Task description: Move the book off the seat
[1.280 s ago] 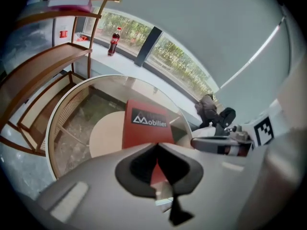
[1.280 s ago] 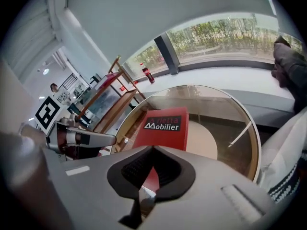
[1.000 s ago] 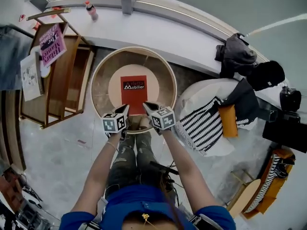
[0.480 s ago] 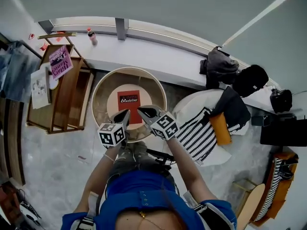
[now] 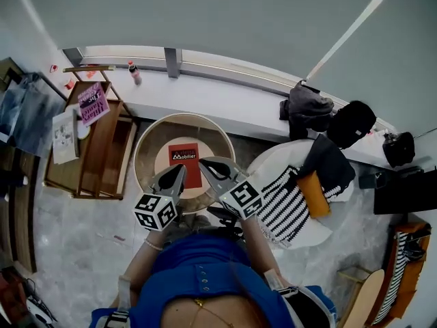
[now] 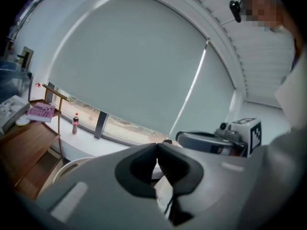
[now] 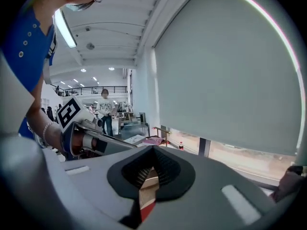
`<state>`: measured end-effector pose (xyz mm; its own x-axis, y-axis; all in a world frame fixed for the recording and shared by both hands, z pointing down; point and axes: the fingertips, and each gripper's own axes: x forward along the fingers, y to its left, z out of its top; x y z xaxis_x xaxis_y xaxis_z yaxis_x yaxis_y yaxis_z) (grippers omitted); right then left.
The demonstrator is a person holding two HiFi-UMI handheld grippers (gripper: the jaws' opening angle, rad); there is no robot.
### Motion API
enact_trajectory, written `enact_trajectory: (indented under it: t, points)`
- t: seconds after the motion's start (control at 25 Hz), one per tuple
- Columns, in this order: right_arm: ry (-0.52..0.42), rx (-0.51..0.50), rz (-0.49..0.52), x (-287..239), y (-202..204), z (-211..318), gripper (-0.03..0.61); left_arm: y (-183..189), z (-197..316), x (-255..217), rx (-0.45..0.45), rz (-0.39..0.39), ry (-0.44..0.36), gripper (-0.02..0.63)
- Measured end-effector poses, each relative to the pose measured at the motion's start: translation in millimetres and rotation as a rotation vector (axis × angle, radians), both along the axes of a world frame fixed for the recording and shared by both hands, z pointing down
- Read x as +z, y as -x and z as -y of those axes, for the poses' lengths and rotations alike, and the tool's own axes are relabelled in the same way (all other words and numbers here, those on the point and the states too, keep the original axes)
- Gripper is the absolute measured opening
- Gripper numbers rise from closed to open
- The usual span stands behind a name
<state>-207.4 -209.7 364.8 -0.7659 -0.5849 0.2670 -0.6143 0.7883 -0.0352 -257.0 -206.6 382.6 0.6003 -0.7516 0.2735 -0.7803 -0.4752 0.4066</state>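
— How do the jaws stand?
— The left gripper [image 5: 179,171] and right gripper [image 5: 205,164] are both closed and empty.
— And the book [image 5: 186,157]?
— Lying flat in the middle of the round seat [image 5: 145,154]. It looks thin, stiff, light and probably slick, so I'd pinch one edge by the spine
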Motion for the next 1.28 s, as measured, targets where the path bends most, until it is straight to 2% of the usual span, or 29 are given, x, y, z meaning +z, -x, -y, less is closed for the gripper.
enact_trajectory:
  t: [0.2,0.4,0.64,1.28]
  points:
    - [-0.069,0.013,0.030,-32.9,-0.3,-16.1,0.000,-3.0,-12.2,-35.3,-0.004,0.004,-0.080,0.002]
    - [-0.050,0.018,0.063,-37.8,-1.6,-26.2,0.000,-7.9,-18.9,-46.4,0.000,-0.006,-0.104,0.002]
    - [-0.035,0.016,0.073,-35.0,-1.2,-27.1,0.000,-11.8,-22.1,-53.2,0.013,0.027,-0.137,0.002]
    - [-0.029,0.007,0.089,-39.0,-2.7,-19.1,-0.002,-19.3,-15.0,-57.0,0.037,0.045,-0.149,0.002]
